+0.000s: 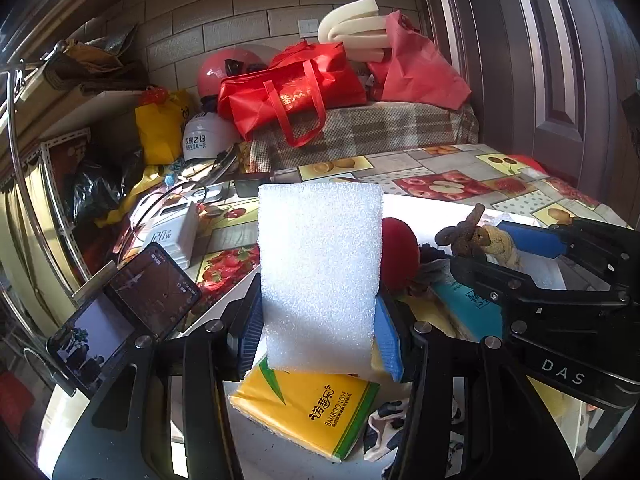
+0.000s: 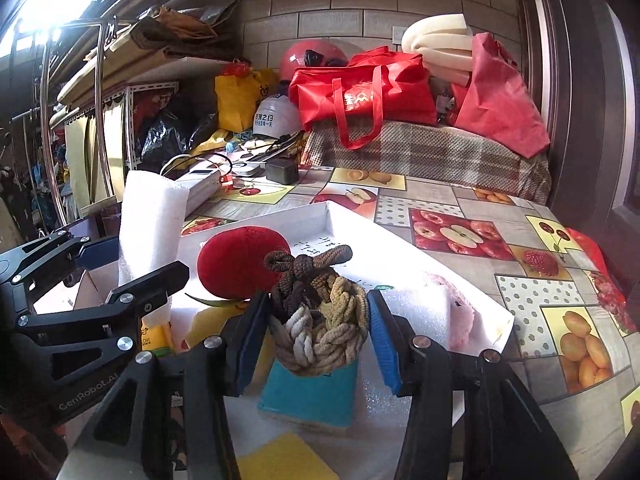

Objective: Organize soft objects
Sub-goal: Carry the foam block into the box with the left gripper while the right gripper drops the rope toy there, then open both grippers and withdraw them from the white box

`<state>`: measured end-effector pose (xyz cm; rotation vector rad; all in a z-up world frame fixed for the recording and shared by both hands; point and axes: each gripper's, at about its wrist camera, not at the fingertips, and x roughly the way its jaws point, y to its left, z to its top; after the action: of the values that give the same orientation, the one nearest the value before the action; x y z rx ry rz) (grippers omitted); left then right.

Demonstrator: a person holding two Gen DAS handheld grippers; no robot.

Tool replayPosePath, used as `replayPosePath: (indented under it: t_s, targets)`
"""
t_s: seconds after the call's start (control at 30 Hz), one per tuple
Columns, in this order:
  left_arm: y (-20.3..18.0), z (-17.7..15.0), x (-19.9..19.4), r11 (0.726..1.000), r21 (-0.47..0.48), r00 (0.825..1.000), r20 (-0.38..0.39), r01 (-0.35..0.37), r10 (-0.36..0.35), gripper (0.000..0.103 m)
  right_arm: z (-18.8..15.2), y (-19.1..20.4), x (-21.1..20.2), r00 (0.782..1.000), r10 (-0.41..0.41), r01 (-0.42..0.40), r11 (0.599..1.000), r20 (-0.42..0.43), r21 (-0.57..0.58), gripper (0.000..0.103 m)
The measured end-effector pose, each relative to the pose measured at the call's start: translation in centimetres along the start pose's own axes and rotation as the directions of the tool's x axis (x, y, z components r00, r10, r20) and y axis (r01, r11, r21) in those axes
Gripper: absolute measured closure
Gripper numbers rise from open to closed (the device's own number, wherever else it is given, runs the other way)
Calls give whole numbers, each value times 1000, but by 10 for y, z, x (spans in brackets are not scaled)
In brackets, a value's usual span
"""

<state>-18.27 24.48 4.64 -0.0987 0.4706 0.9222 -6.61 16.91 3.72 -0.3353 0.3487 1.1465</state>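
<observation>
Left wrist view: left gripper (image 1: 320,334) clamped on upright white foam block (image 1: 320,276) above yellow tissue pack (image 1: 306,410); right gripper (image 2: 316,330) clamped on braided rope knot (image 2: 320,320), red plush ball (image 2: 240,260) beyond in white tray (image 2: 460,280).

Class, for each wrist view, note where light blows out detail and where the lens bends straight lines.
Left wrist view: sunlight washes out the white tray behind the foam block; the door panels bow at the right edge. Right wrist view: glare from the window at top left bleaches detail; the metal rack pole curves.
</observation>
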Motion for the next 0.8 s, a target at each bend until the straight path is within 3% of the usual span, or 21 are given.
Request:
replayPosePath:
  t_s: [0.07,0.1,0.17,0.2,0.27,0.67,0.8]
  targets:
    - [2,-1,-3,1000,-11,1000,14,-21,21,51,0,1,-3,1000,-13,13,1000,16,-6,31]
    - [4,-1,-4,999,-23,999,20,-35,36,48,0,1,-4,999,-25,25,1000,24,-2,28]
    - [12,-2,-7,996,-62,998,31,-59,61,26,0,-4,-7,999,-34,33,999,38,23,16]
    - [16,-2,-7,994,-84,997,33,-67,70,19,0,-7,-8,998,-33,32,999,45,41,14]
    - [24,-4,-8,988,-127,996,30,-85,90,0,0,-12,-9,998,-46,43,997,53,71,0]
    - [19,-7,-22,987,-119,989,95,-106,117,0,-3,-11,-21,990,-71,62,995,122,78,0]
    - [17,-9,-29,987,-132,987,114,-95,111,0,-6,-13,-26,986,-127,117,989,108,94,0]
